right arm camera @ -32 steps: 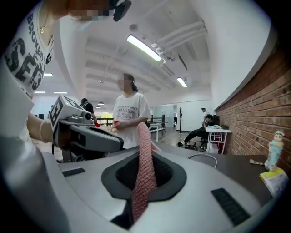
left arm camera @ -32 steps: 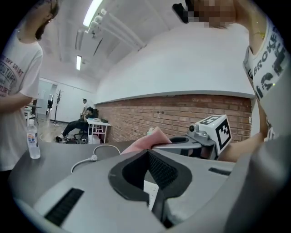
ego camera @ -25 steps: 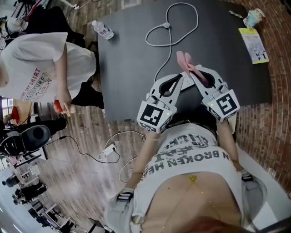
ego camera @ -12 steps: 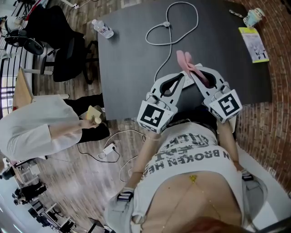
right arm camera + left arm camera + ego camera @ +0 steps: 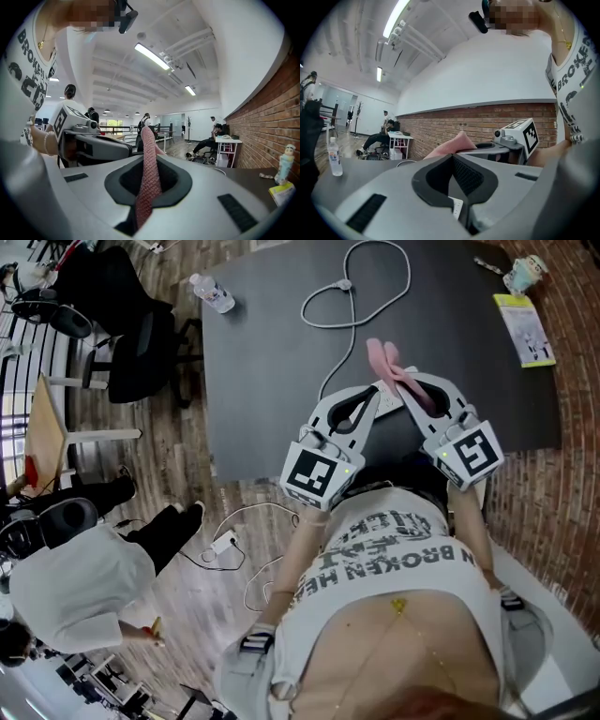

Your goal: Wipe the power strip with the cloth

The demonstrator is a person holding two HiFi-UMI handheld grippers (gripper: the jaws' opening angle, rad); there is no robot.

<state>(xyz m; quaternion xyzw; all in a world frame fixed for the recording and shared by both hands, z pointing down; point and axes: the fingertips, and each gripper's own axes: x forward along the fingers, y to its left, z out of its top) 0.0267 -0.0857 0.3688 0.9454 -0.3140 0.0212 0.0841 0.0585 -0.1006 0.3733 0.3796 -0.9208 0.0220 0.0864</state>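
Note:
On the black table (image 5: 272, 381), the white power strip (image 5: 388, 403) shows only as a short piece between my two grippers. Its grey-white cable (image 5: 349, 292) loops toward the far edge. My right gripper (image 5: 407, 382) is shut on the pink cloth (image 5: 382, 360), which sticks out past its tips over the strip. In the right gripper view the cloth (image 5: 146, 140) runs up through the closed jaws of the right gripper (image 5: 150, 159). My left gripper (image 5: 373, 396) lies just left of the strip with its jaws shut. In the left gripper view the left gripper (image 5: 451, 156) shows the pink cloth (image 5: 452, 144) beyond it.
A water bottle (image 5: 211, 294) stands at the table's far left corner. A yellow booklet (image 5: 525, 329) and a small figurine (image 5: 520, 276) sit at the far right. An office chair (image 5: 122, 343) and a person in white (image 5: 75, 587) are on the wooden floor to the left.
Both grippers and the cloth have barely shifted. The person in white has walked from the upper left of the head view to the lower left.

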